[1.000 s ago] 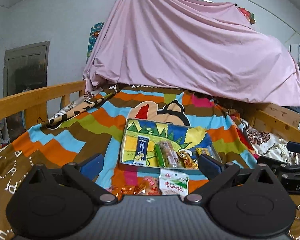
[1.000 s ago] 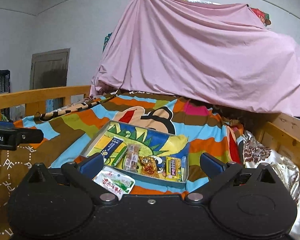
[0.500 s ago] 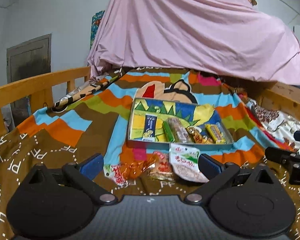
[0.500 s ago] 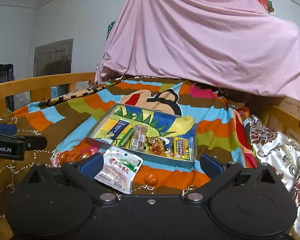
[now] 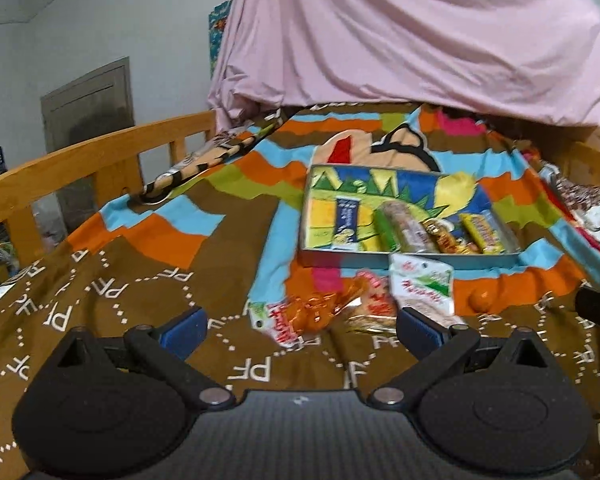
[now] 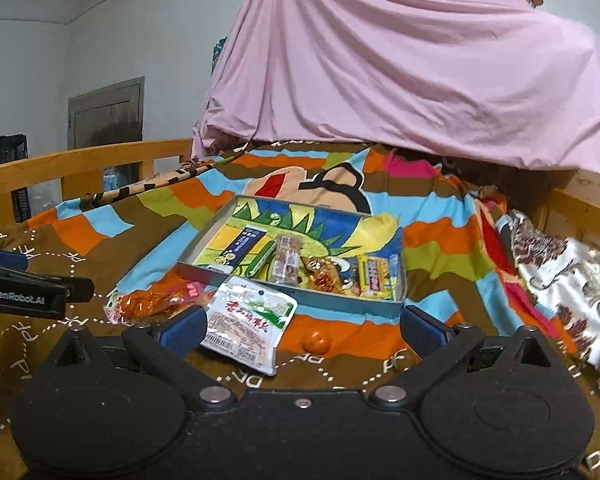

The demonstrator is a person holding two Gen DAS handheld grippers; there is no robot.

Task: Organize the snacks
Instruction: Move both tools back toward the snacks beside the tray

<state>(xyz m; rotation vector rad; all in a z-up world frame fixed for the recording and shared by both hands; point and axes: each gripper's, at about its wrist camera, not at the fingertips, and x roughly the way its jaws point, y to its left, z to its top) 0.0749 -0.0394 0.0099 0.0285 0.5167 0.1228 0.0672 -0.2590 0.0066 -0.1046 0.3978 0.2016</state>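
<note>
Snacks (image 6: 248, 326) loose on blanket (image 5: 100, 300) before tin (image 6: 204, 240), nearer than earlier. Left gripper (image 5: 300, 326), right gripper (image 6: 302, 330) spread, empty. Small orange item (image 6: 317, 340), possibly candy.

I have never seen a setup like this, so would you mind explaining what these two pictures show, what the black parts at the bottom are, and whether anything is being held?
There is no robot here: a person holds a two-finger gripper in each hand, and each gripper carries a wide-angle camera looking forward along its fingers. One picture comes from the left gripper, the other from the right gripper; the black shapes with blue pads at the bottom are the grippers' own fingers. Both stand open and hold nothing.

Ahead lies a bed with a colourful blanket. On it sits a shallow tray with several snack packets already lined up inside. In front of the tray, loose on the blanket, lie a white and green packet, an orange wrapped snack and a small orange ball. A pink sheet hangs behind.
</note>
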